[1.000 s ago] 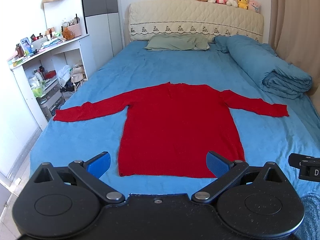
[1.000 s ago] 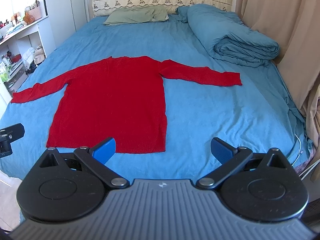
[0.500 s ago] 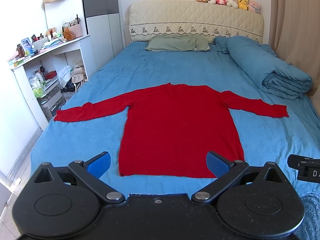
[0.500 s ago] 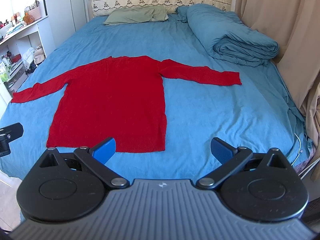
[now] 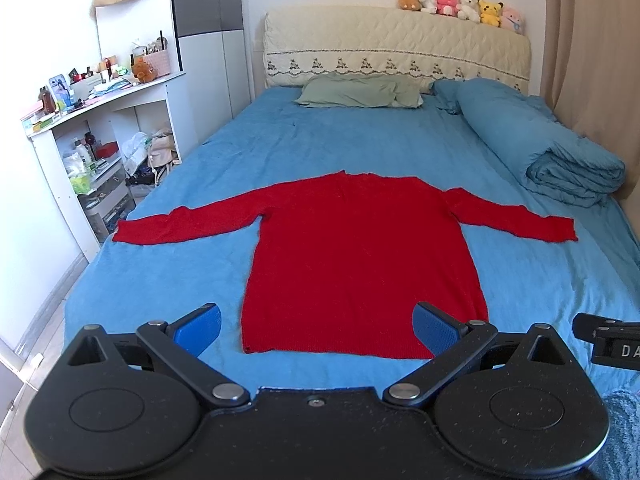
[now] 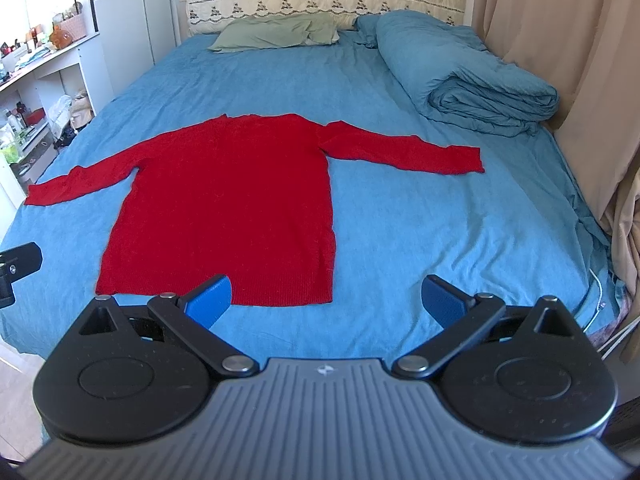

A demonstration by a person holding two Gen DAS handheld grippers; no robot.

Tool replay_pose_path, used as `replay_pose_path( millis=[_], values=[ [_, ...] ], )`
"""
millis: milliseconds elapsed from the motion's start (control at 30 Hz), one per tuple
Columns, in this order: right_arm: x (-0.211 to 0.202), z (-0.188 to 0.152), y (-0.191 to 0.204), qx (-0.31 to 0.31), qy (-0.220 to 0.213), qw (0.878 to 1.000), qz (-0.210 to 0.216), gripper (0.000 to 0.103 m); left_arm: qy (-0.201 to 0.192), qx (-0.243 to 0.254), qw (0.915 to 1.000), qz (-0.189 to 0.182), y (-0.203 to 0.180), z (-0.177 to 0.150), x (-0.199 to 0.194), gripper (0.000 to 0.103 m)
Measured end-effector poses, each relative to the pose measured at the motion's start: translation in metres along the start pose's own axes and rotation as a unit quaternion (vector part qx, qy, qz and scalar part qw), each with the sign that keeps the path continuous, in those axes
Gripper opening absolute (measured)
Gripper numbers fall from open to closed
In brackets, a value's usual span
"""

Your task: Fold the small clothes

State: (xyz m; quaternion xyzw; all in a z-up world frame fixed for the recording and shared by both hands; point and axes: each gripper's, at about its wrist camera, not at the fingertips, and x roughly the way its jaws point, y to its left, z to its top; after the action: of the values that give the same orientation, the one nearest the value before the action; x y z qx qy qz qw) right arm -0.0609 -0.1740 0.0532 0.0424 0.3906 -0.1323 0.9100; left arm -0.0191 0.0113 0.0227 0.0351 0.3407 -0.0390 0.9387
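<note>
A red sweater (image 5: 360,256) is spread flat on the blue bed (image 5: 152,280), sleeves stretched out to both sides, hem nearest the cameras. The left hand-held gripper (image 5: 316,328) is held wide open above the hem, nothing gripped. The right hand-held gripper (image 6: 326,300) is likewise held wide open, over the hem's right corner and bare sheet. A folded duvet (image 6: 472,80) is seen by the curtain (image 6: 560,40)
</note>
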Motion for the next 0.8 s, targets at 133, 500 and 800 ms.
replay_pose_path(
  millis=[133, 500, 800],
  values=[
    [-0.002, 0.001, -0.003, 0.001, -0.002, 1.000, 0.004, 0.103, -0.011, -0.004, 0.9999, -0.003, 0.001, 0.005, -0.009, 0.103],
    [-0.020, 0.086, -0.064, 0.007, -0.087, 0.996, -0.010, 0.103, -0.124, 0.045, 0.9903, -0.044, -0.027, 0.129, -0.020, 0.103],
    [0.037, 0.182, -0.167, 0.050, -0.106, 0.991, -0.069, 0.103, -0.120, 0.067, 0.9875, -0.078, -0.092, 0.219, 0.059, 0.103]
  ],
)
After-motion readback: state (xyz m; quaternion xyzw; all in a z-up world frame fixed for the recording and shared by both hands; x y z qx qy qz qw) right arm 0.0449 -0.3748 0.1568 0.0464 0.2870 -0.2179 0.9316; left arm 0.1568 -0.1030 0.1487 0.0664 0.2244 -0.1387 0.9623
